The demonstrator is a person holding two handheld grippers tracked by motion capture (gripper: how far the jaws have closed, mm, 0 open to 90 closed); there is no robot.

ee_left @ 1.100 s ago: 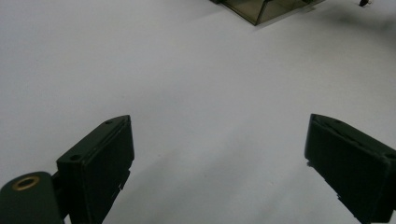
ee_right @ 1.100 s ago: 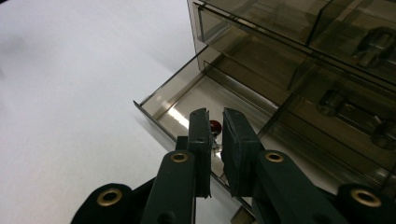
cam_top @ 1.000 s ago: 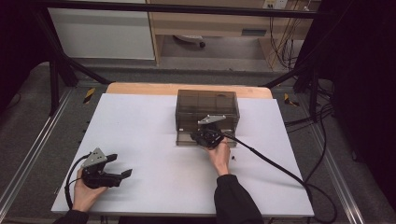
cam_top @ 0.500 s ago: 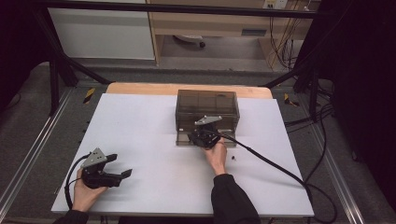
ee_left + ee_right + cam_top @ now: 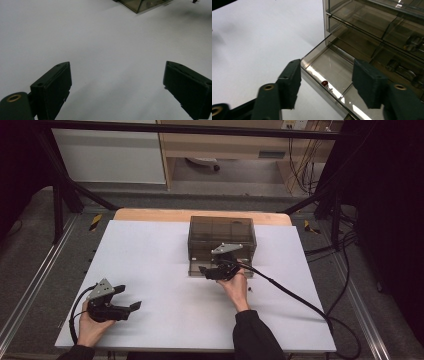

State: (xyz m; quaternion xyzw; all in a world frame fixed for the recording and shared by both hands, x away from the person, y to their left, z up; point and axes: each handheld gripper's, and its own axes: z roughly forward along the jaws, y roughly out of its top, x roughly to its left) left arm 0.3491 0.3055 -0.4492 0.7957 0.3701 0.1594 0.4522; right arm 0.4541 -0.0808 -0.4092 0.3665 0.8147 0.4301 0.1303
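drawer cabinet (image 5: 222, 237) of smoky clear plastic sits toward the far middle of the white desk (image 5: 150, 250), its lowest drawer (image 5: 329, 72) pulled out toward the person, as the right gripper view makes plain. the left hand-held gripper (image 5: 127, 307) rests near the front left corner of the desk, well apart from the cabinet, jaws spread wide with nothing between them; in the left gripper view only bare desk lies ahead, with a corner of the cabinet far off at the top. the right hand-held gripper (image 5: 204, 271) hangs just in front of the open drawer, its cable (image 5: 295, 295) trailing off to the right; its jaws stand apart and hold nothing, straddling the drawer's front rim in the right gripper view. a small red part with thin metal legs (image 5: 325, 83), perhaps an led, lies inside the drawer close behind its front wall, in the left compartment. another tiny dark speck (image 5: 250, 290) lies on the desk just right of the person's hand; what it is cannot be told. the drawer appears opened and one small part already inside, or about to be taken out; which, the pictures do not settle. what seems left: finishing with the small parts and pushing the drawer shut.
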